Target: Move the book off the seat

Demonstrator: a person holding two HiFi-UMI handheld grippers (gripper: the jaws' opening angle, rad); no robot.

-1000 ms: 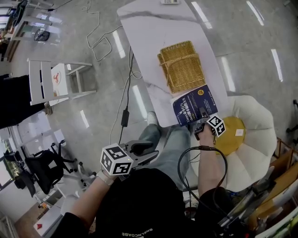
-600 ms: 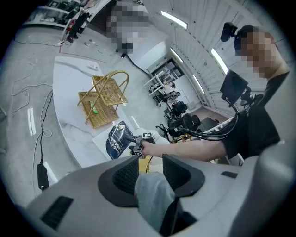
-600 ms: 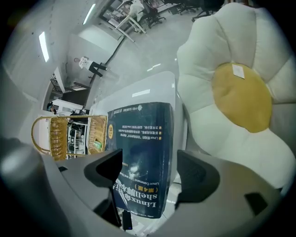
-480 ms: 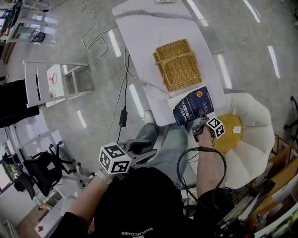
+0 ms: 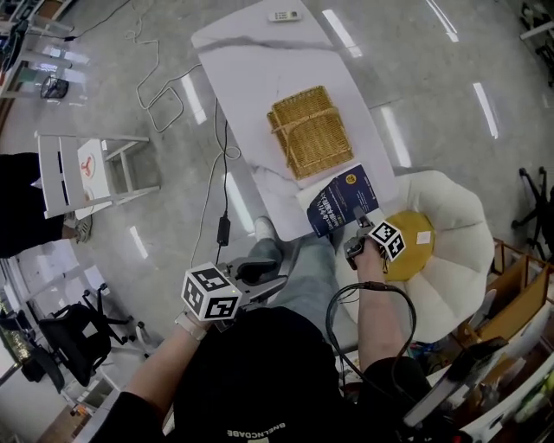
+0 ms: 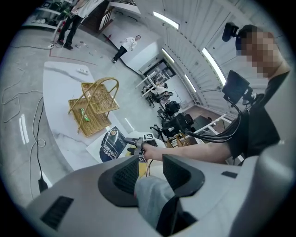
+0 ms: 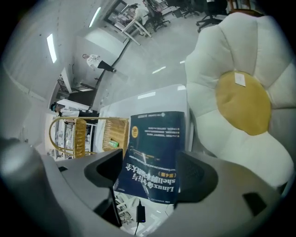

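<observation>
My right gripper is shut on the near edge of a dark blue book and holds it tilted in the air. The book hangs over the near corner of the white marble table, just left of the white flower-shaped seat with its yellow centre. From the right gripper view the book stands between the jaws of the right gripper, with the seat off to the right. My left gripper stays low over the person's knee; its jaws are apart, with grey trouser cloth showing between them.
A wicker basket with a handle lies on the table beyond the book, and a remote sits at the far end. Cables and a power brick lie on the floor left of the table. A white stool stands further left, shelving at the right.
The right gripper has risen with the book, which now sits further left over the table corner and off the seat. The left gripper has stayed where it was.
</observation>
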